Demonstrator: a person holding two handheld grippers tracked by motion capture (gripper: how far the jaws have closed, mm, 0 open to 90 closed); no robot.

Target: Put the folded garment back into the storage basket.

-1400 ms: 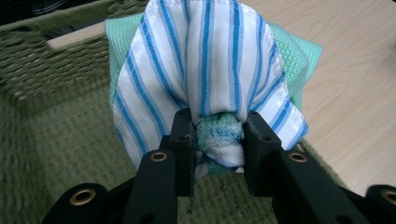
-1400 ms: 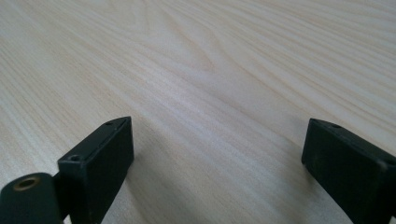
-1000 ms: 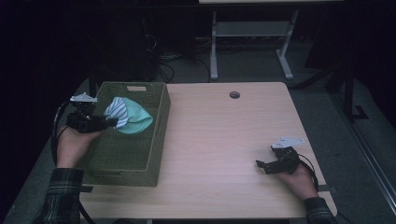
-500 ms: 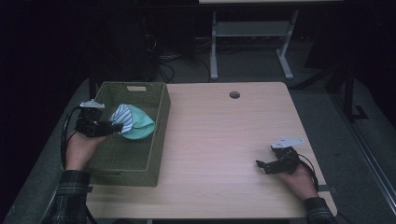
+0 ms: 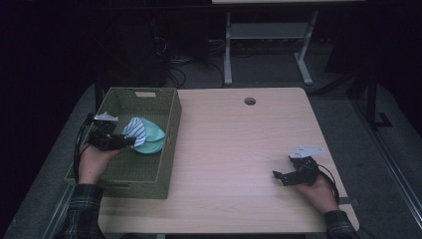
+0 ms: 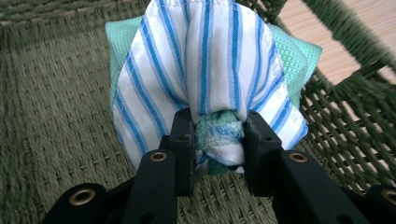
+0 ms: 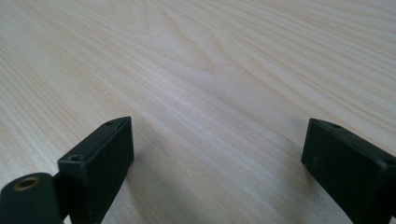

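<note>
My left gripper (image 5: 127, 141) is shut on a bunched cloth bundle (image 5: 144, 135), a white towel with blue stripes wrapped over a mint-green cloth. It holds the bundle low inside the green woven basket (image 5: 164, 164) at the table's left. In the left gripper view the jaws pinch the gathered end of the cloth bundle (image 6: 205, 70), left gripper (image 6: 218, 140), with the basket floor (image 6: 56, 102) just beneath. My right gripper (image 5: 279, 177) rests near the table's front right, open, with nothing between its jaws; in the right gripper view the right gripper (image 7: 217, 154) faces bare wood.
The light wooden table (image 5: 239, 149) has a round cable hole (image 5: 250, 101) near its far edge. The basket overhangs the table's left side. Beyond the table stand a white metal frame (image 5: 268, 45) and cables on the dark floor.
My left hand has come down and toward me with the cloth bundle, lowering it deeper into the basket. The right hand has stayed put.
</note>
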